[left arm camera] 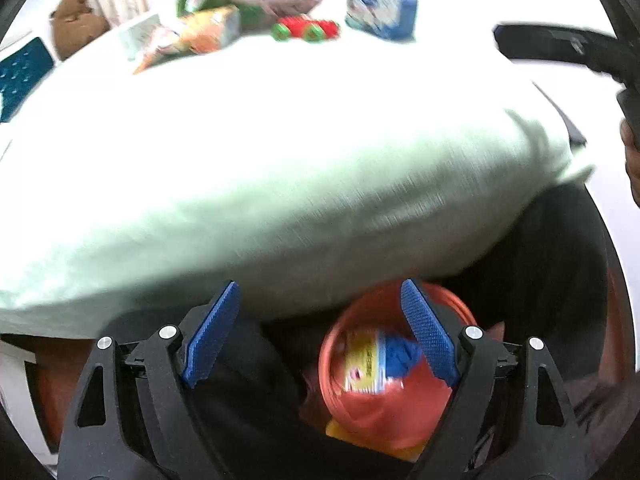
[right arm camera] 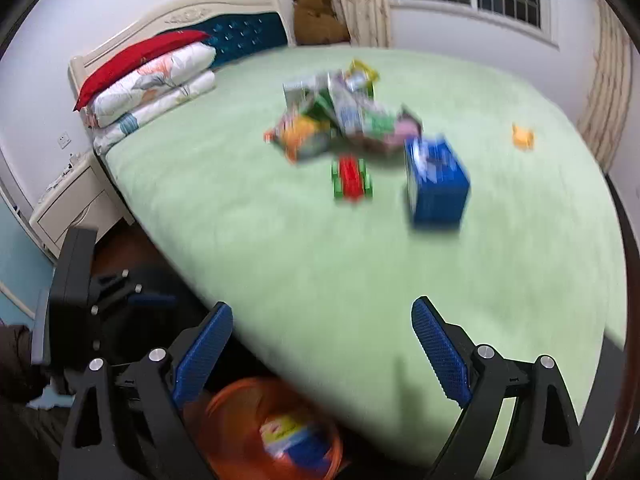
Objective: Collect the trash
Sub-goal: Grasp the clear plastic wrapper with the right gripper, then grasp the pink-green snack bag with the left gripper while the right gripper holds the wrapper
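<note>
A pile of snack wrappers and cartons (right arm camera: 336, 120) lies on the pale green bed (right arm camera: 280, 240), with a blue box (right arm camera: 438, 184) and a red and green toy (right arm camera: 352, 180) beside it. The pile (left arm camera: 224, 20), the blue box (left arm camera: 380, 10) and the toy (left arm camera: 306, 28) also show far off in the left wrist view. An orange bin (left arm camera: 384, 392) on the floor by the bed holds a yellow and blue packet (left arm camera: 376, 356); the bin also shows in the right wrist view (right arm camera: 240, 420). My left gripper (left arm camera: 320, 332) is open and empty above the bin. My right gripper (right arm camera: 322, 350) is open and empty over the bed's near edge.
Pillows and folded bedding (right arm camera: 152, 80) lie by the headboard (right arm camera: 240, 28). A white nightstand (right arm camera: 72, 208) stands left of the bed. A brown plush bear (right arm camera: 320, 16) sits in the corner. A small orange object (right arm camera: 524, 136) lies at the bed's right.
</note>
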The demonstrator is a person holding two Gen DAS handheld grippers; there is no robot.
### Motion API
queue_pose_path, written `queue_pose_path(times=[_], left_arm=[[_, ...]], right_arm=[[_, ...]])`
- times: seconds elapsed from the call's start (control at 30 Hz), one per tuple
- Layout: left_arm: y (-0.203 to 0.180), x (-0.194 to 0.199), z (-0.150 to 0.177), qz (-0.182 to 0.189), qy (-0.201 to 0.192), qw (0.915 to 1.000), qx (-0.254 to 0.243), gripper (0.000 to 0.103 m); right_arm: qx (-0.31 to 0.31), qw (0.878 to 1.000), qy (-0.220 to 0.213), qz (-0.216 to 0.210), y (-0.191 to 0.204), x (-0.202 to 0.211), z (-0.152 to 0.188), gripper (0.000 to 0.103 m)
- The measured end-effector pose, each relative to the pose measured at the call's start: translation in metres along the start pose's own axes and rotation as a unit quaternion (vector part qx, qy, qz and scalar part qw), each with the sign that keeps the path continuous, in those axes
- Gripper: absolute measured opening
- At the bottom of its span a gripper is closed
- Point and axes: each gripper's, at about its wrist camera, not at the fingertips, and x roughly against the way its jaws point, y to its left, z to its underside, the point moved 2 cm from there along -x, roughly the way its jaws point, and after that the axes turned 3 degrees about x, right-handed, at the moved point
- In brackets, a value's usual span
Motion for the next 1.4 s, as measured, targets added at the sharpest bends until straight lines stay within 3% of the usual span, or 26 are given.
queue_pose_path(times=[0.2,0.4,0.77,0.87,0.97,1.0,1.03,1.23,1.4], left_arm=[[0.012,0.0,-0.016,-0.022,-0.037,0.9985,0.034,0.081],[0.013,0.0,-0.023,-0.033,-0.046,0.9982,0.022,0.081],[0.028,0.004,-0.031,-0.011,-0.056,0.9981,0.025,0.081],[0.031,0.004,-0.037,-0.004,-0.06,0.9978,0.029,0.081],[0.034,0.004,-0.042,0.002,-0.062,0.9974,0.036,0.081],[0.035,0.004,-0.043,0.005,-0.062,0.9973,0.04,0.081],[0.036,0.005,-0.044,0.006,-0.063,0.9972,0.041,0.081],[0.039,0.008,-0.051,0.01,-0.063,0.9967,0.049,0.081],[0.035,0.018,-0.071,0.008,-0.081,0.9952,0.055,0.081]], right_arm=[[0.032,0.999,-0.021,0.001,-0.01,-0.028,-0.07,0.089],[0.052,0.998,-0.026,-0.005,-0.017,-0.067,-0.137,0.089],[0.077,0.997,0.008,-0.017,-0.042,-0.146,-0.191,0.082],[0.072,0.996,0.027,-0.033,-0.05,-0.162,-0.198,0.07],[0.053,0.995,0.042,-0.072,-0.057,-0.17,-0.201,0.043],[0.05,0.994,0.046,-0.082,-0.057,-0.171,-0.202,0.029],[0.049,0.994,0.046,-0.087,-0.056,-0.169,-0.202,0.025],[0.058,0.995,0.021,-0.083,-0.051,-0.144,-0.195,0.024],[0.027,0.997,-0.032,-0.072,-0.066,-0.1,-0.189,0.024]])
